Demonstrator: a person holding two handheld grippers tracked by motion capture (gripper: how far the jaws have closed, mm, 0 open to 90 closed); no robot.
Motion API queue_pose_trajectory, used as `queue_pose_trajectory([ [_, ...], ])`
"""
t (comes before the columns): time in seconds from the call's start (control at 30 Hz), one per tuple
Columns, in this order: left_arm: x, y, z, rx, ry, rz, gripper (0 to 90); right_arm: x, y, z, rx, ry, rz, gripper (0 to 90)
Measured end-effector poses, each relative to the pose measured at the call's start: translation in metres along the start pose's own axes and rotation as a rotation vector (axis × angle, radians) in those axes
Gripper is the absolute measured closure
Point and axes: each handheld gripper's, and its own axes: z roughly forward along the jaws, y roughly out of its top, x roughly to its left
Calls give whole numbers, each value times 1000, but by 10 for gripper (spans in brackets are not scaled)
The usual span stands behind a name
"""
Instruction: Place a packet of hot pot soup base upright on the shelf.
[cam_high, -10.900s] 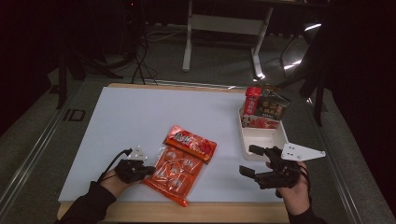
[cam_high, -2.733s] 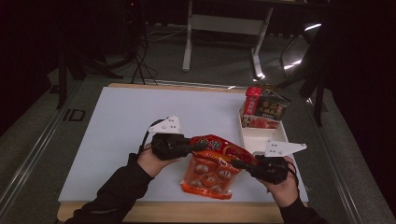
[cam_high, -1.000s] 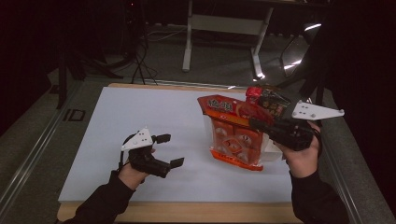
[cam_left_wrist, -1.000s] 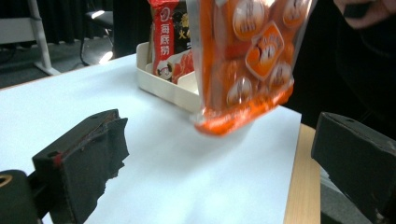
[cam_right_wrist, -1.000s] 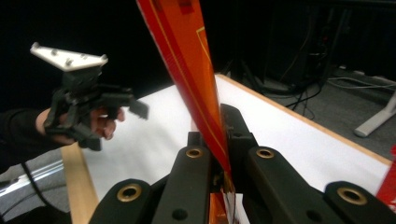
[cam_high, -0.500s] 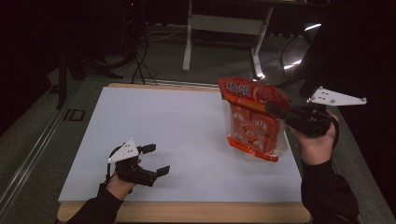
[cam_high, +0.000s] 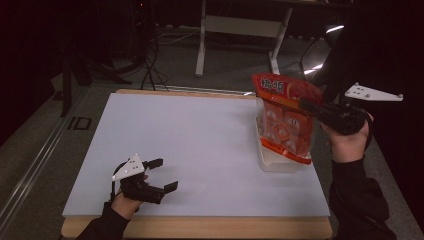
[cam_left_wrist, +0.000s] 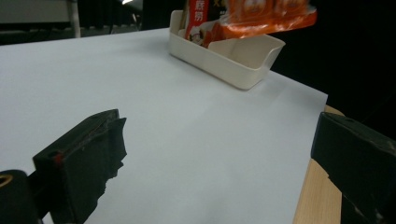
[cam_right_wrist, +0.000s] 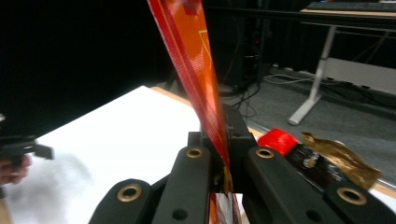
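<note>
An orange snack bag hangs upright in the air at the table's right side, its lower edge over a white bin. My right gripper is shut on the bag's upper edge; in the right gripper view the bag rises from between the pinched jaws of that gripper. My left gripper rests low near the front left of the table, open and with nothing in it. In the left gripper view this gripper has bare white surface between its jaws, with the bin and bag far ahead.
A white sheet covers the wooden table. The bin holds a red-and-white packet. A red-capped item and a brown wrapper lie behind the bag. Desk legs and cables stand on the floor beyond the table.
The right gripper has carried the bag to the right and slightly up, over the bin. The left gripper has sunk toward the table's front left and stays open.
</note>
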Motion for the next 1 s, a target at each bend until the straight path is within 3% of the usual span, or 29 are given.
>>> queue_pose_trajectory([
  [0.13, -2, -2, 3, 8, 8, 22, 49, -12, -7, 8, 18, -1, 22, 900],
  [0.43, 0, -6, 7, 44, -12, -1, 18, -33, -27, 26, 51, -1, 88, 900],
  [1.0, 3, -10, 9, 47, 1, -13, 18, -47, -66, 31, 48, 16, 167, 900],
])
